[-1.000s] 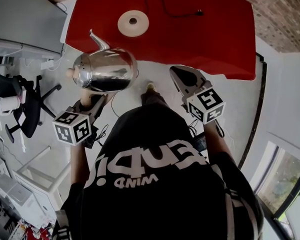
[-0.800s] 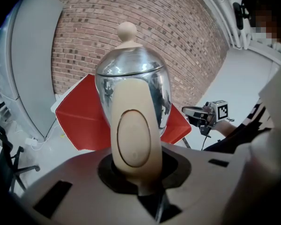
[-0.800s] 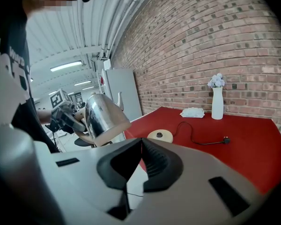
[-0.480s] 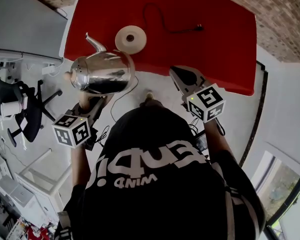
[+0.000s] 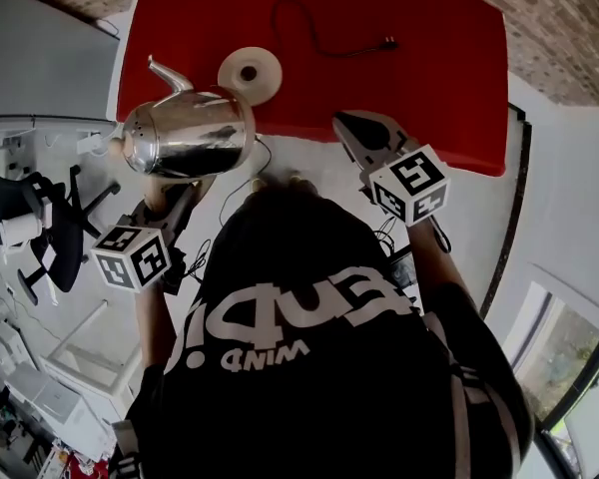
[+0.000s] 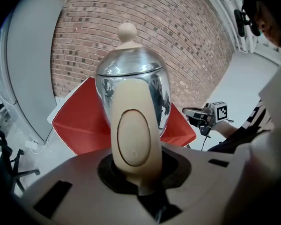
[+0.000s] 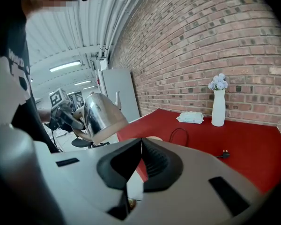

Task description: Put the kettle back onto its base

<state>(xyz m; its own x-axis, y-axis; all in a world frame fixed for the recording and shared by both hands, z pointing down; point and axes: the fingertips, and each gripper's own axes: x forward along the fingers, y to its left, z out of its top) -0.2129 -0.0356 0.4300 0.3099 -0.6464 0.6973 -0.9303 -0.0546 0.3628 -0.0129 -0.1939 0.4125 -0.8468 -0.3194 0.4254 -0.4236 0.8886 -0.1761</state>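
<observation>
Progress, head view first: the kettle [image 5: 185, 136] is in the air at the near left corner of the red table [image 5: 429, 78], so the setting-down is not yet done. Its base [image 5: 250, 71] sits bare on the tabletop, close by and between one and two o'clock from the kettle. I judge that what is left is a short carry over the base, lining up, lowering and letting go. The left gripper [image 5: 175, 200] reaches in from six o'clock under the kettle. The right gripper [image 5: 364, 140] hangs at three o'clock of it, over the table's near edge. Count here: one kettle, one base, one black cord [image 5: 314, 28], two grippers.

Left gripper view: the jaws are closed partway onto the cream handle [image 6: 133, 139], which fills the gap between them. The steel body and knobbed lid [image 6: 127, 34] rise toward twelve o'clock, roughly upright. One kettle shows, and the other gripper at three o'clock.

Right gripper view: the jaws are pressed together with nothing between them. The kettle hangs at ten o'clock with its spout up, and a sliver of the base shows just above the jaws. Toward two o'clock stand one white vase [image 7: 218, 107] with flowers and one pack of wipes [image 7: 190, 117]. One plug [image 7: 223, 154] ends the cord.
</observation>
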